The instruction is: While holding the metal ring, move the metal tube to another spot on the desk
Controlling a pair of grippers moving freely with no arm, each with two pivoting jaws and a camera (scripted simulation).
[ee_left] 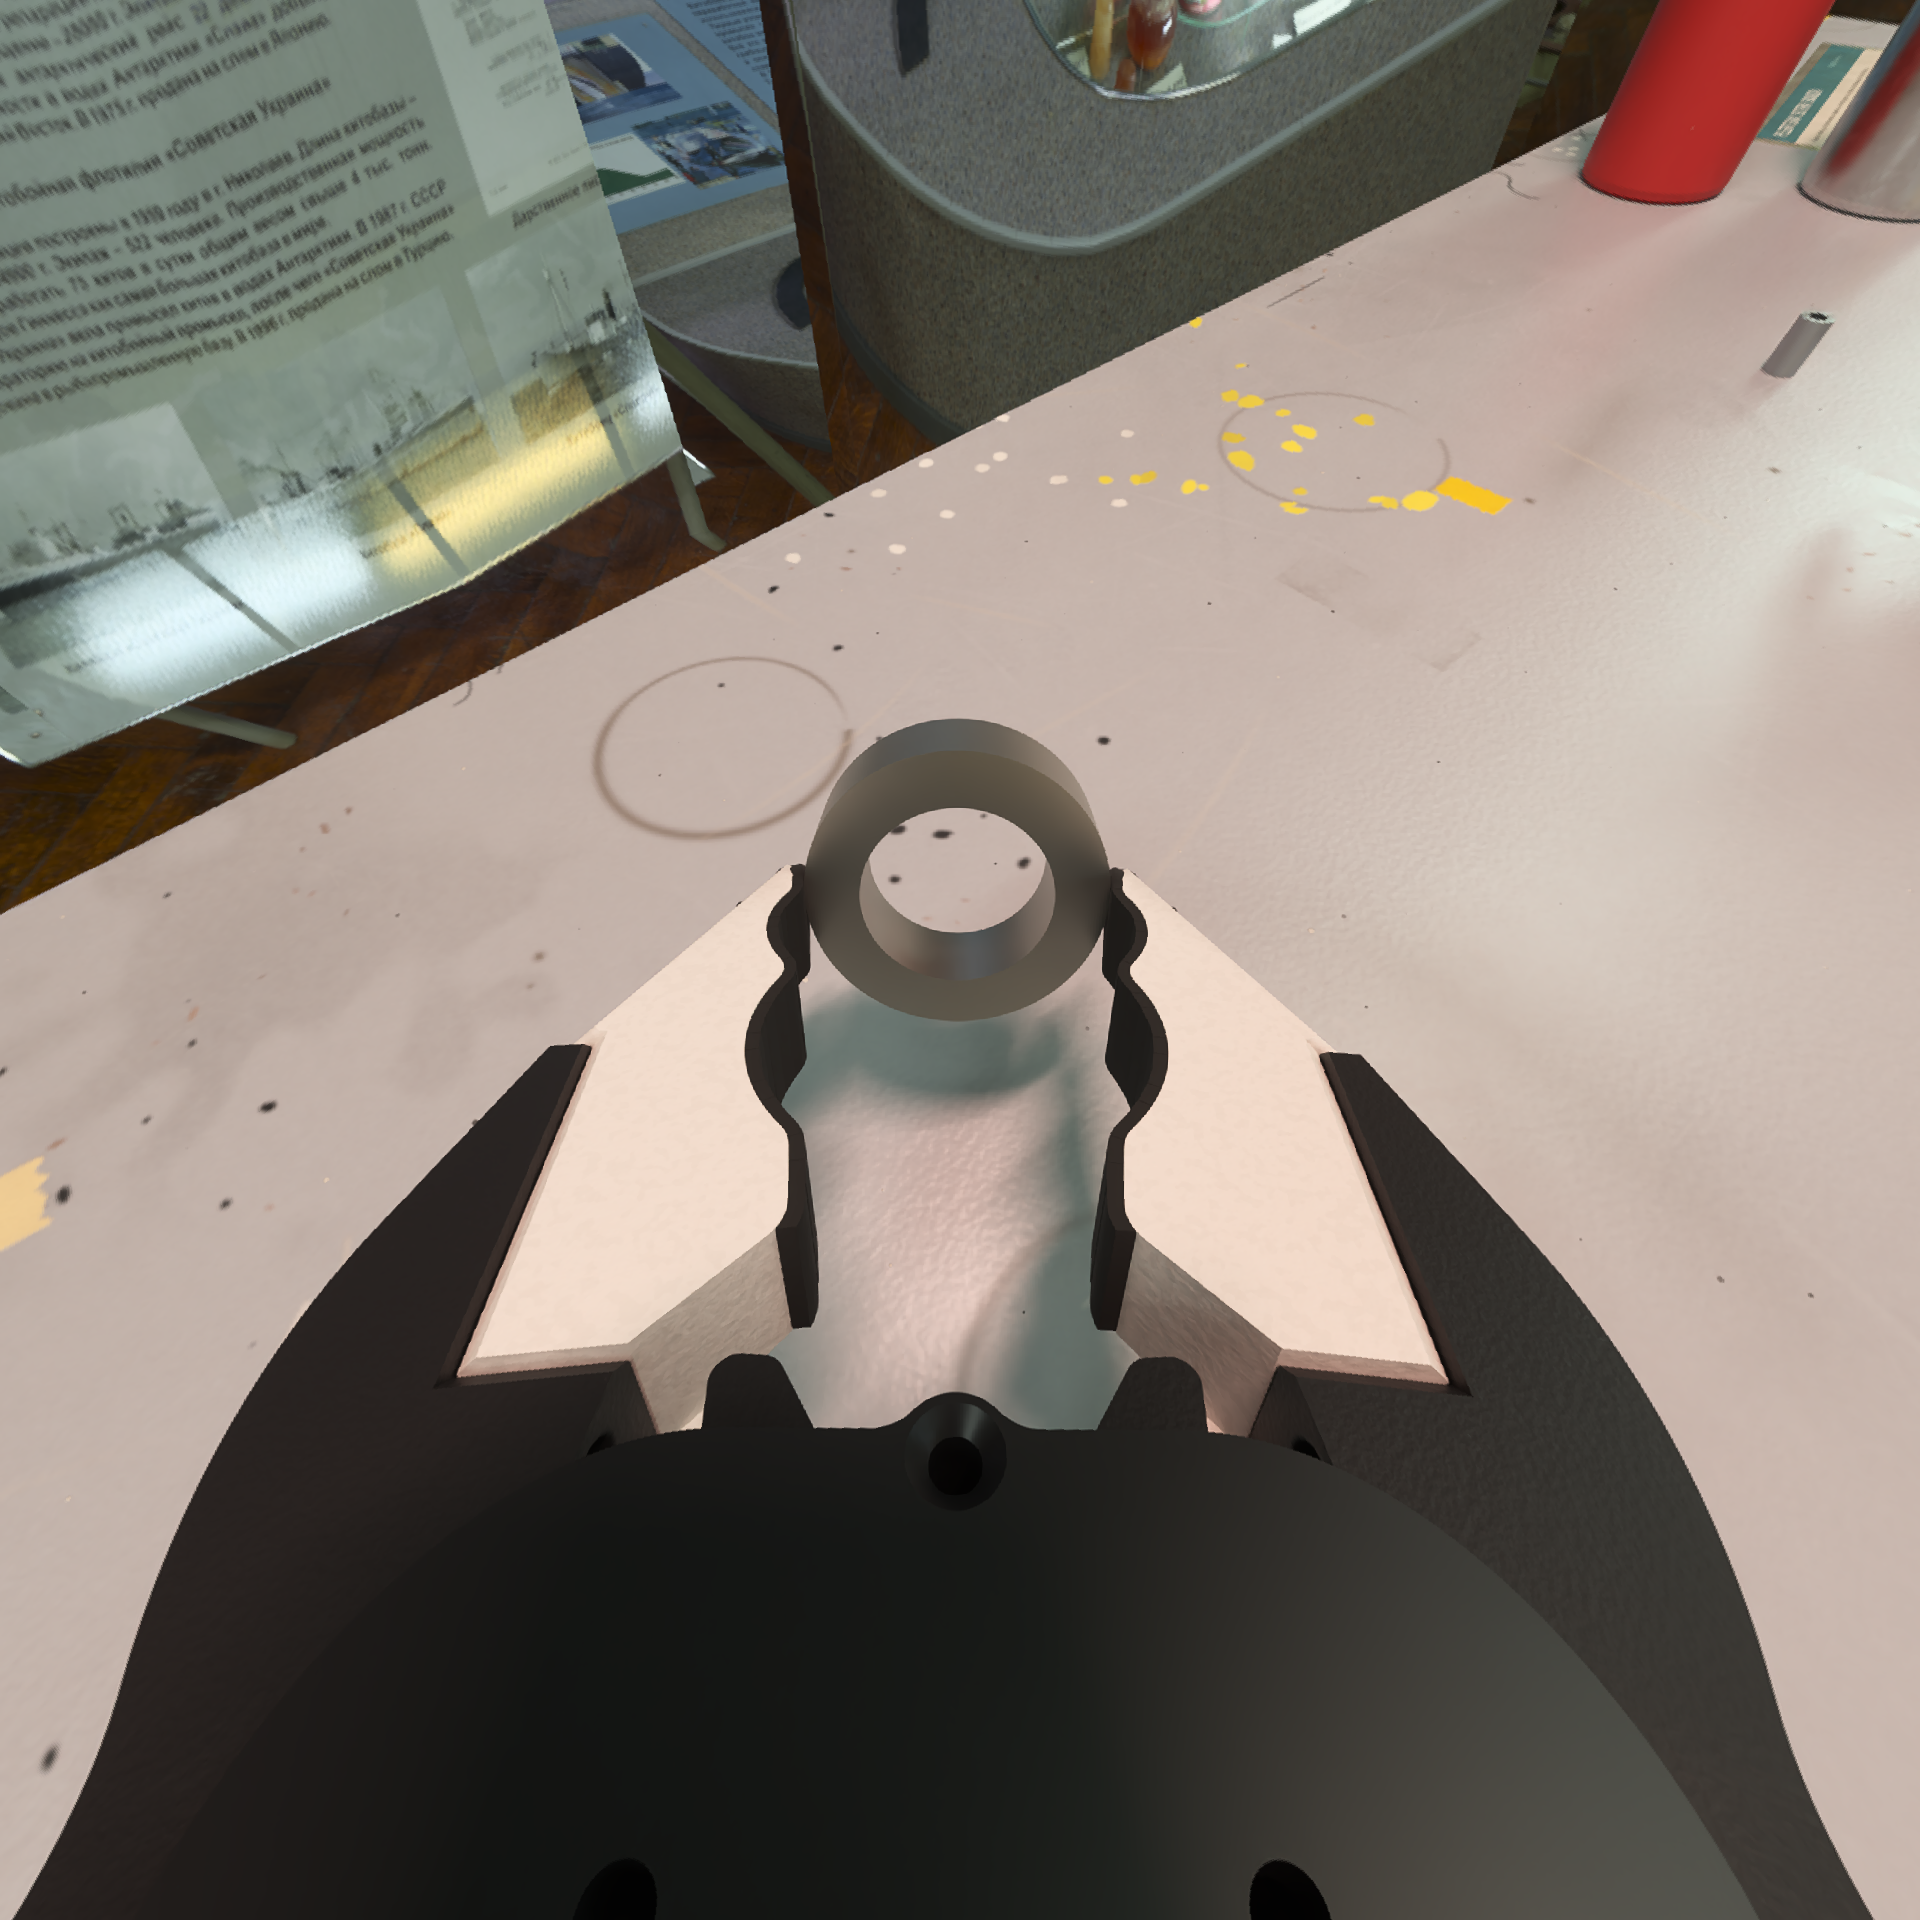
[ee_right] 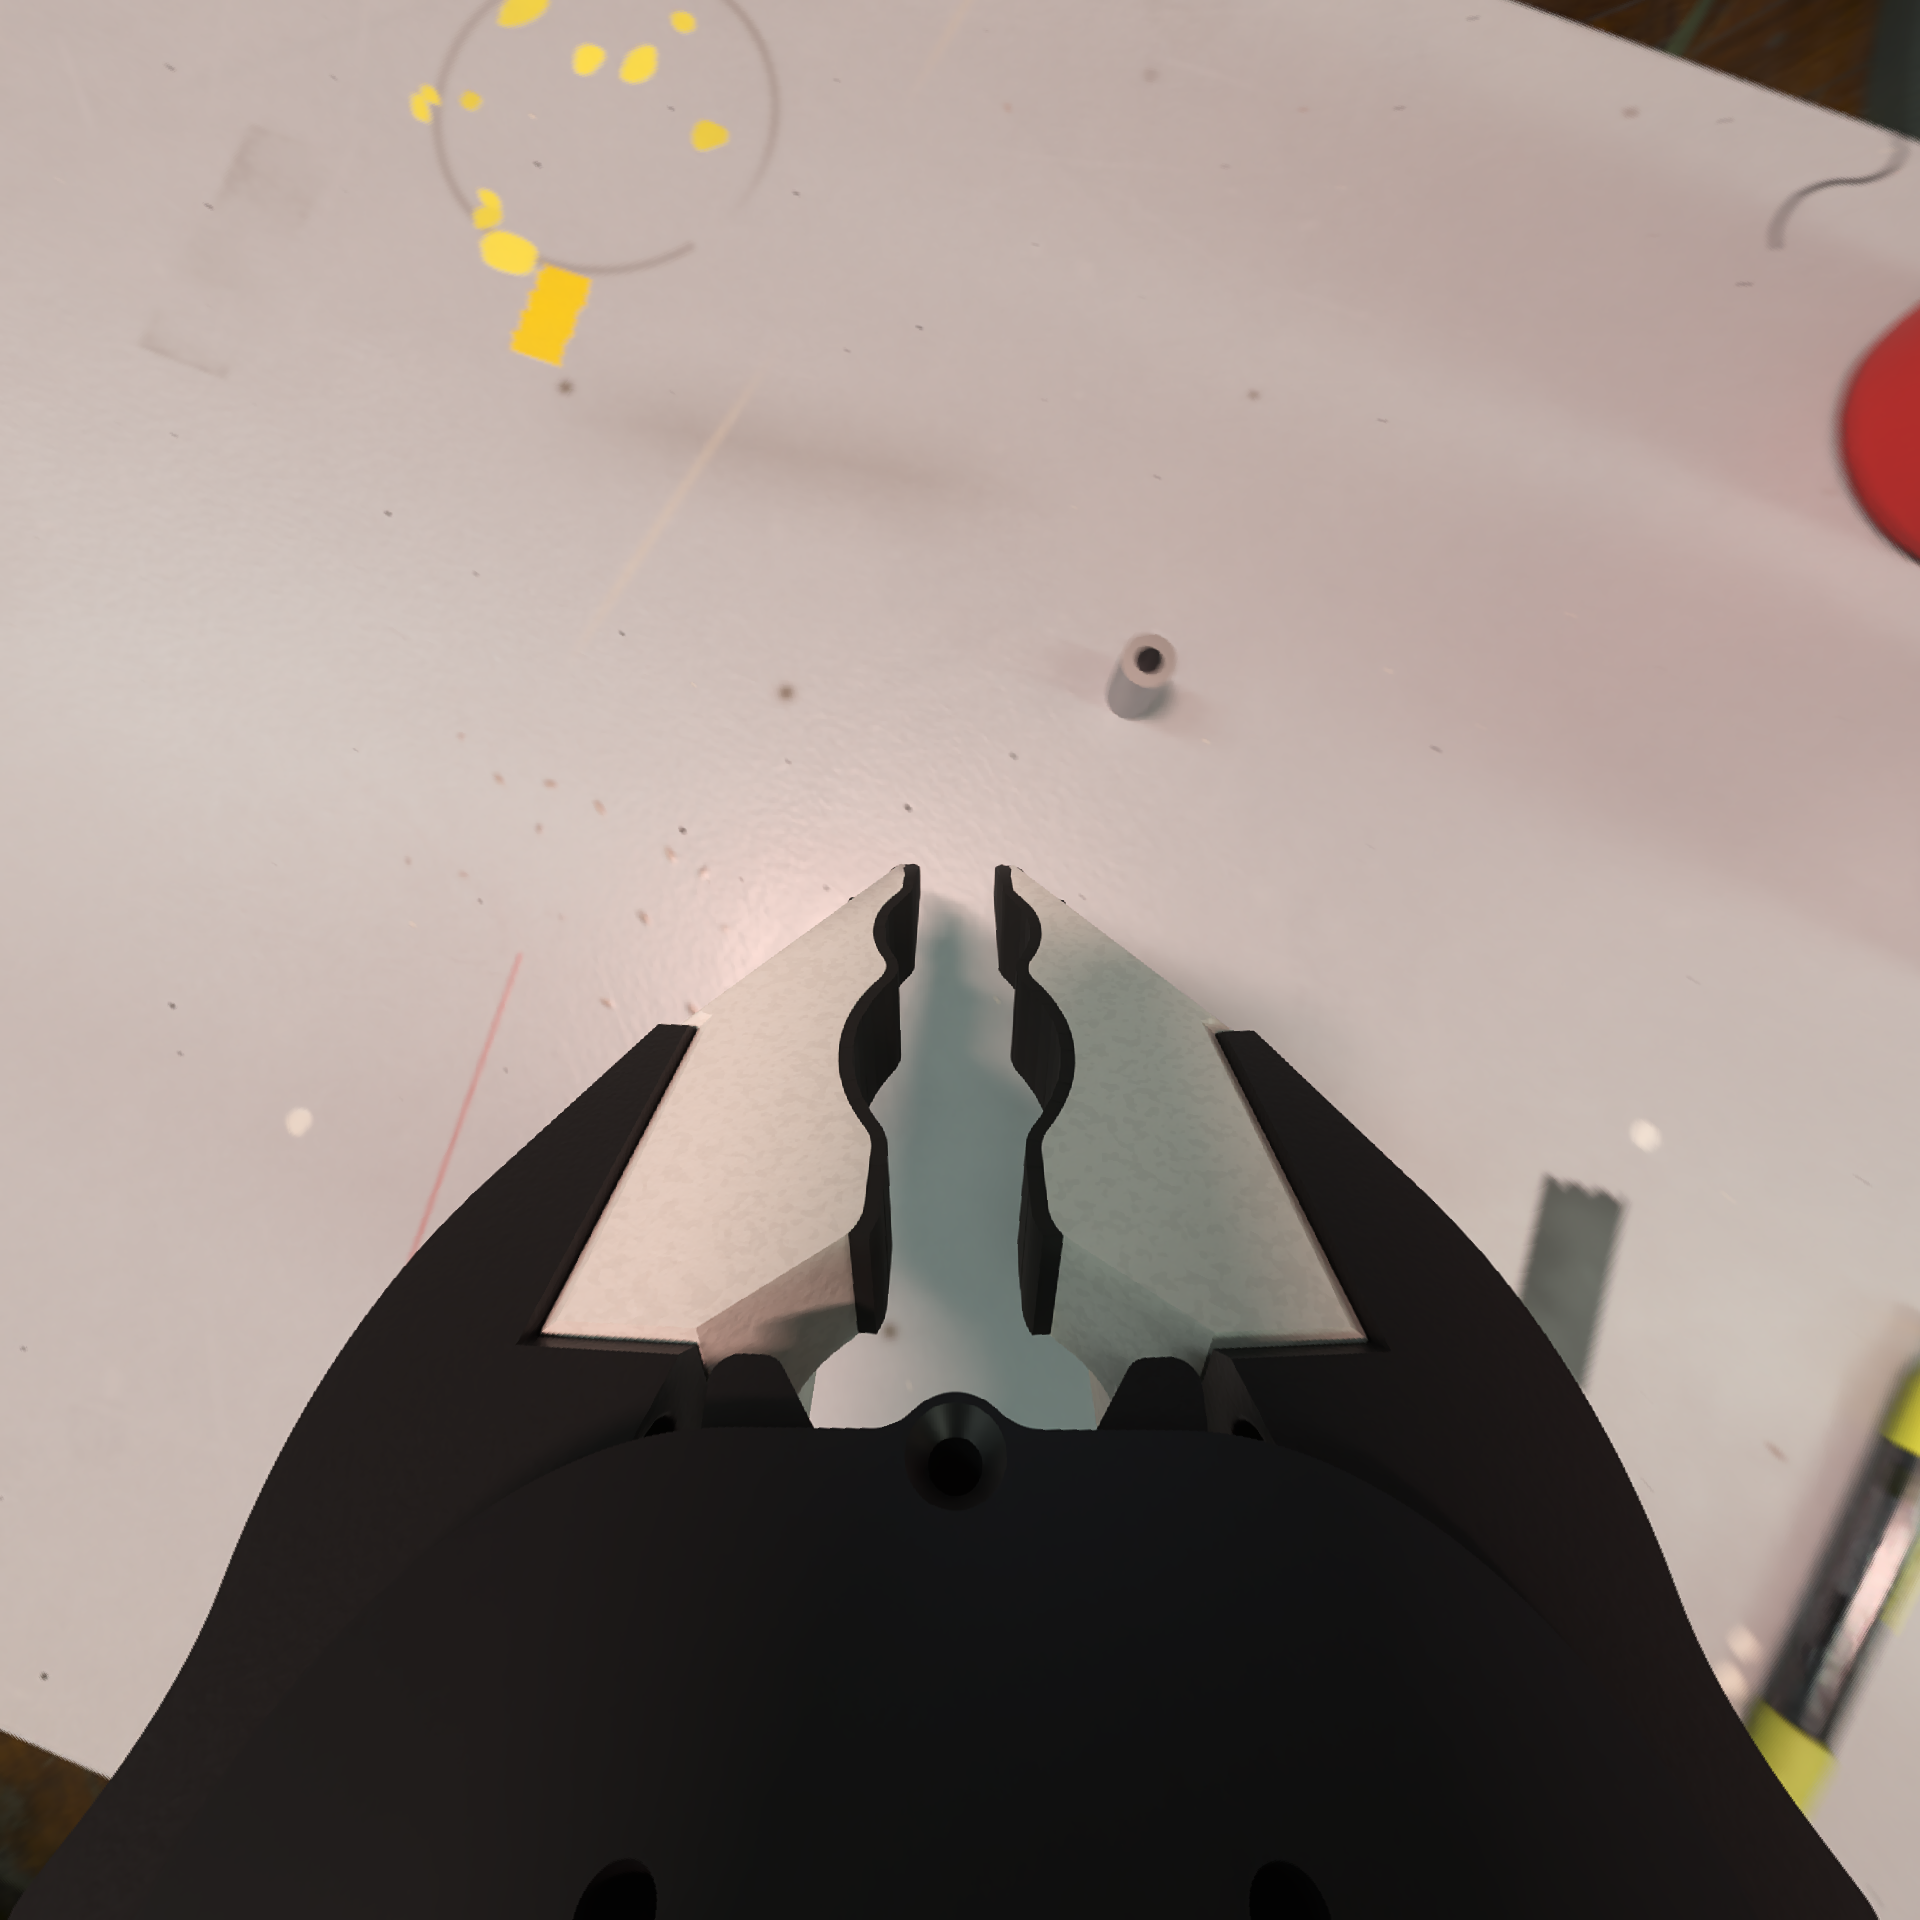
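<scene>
My left gripper [ee_left: 961,883] is shut on the grey metal ring [ee_left: 966,764], which it holds by its sides a little above the white desk [ee_left: 1351,935], with the hole facing the camera. The small grey metal tube [ee_right: 1141,675] stands upright on the desk, ahead and to the right of my right gripper [ee_right: 957,883]. It also shows far off at the right in the left wrist view [ee_left: 1795,346]. My right gripper is empty, its jaws apart by a narrow gap, and it hovers above the desk short of the tube.
A red cylinder [ee_left: 1694,94] and a shiny metal can [ee_left: 1870,156] stand at the desk's far right. The red cylinder also shows in the right wrist view [ee_right: 1886,436]. A yellow-and-black marker [ee_right: 1860,1621] and a grey tape strip [ee_right: 1574,1278] lie at the right. Yellow paint spots [ee_right: 551,312] mark the desk. The desk edge [ee_left: 727,540] drops off at the left.
</scene>
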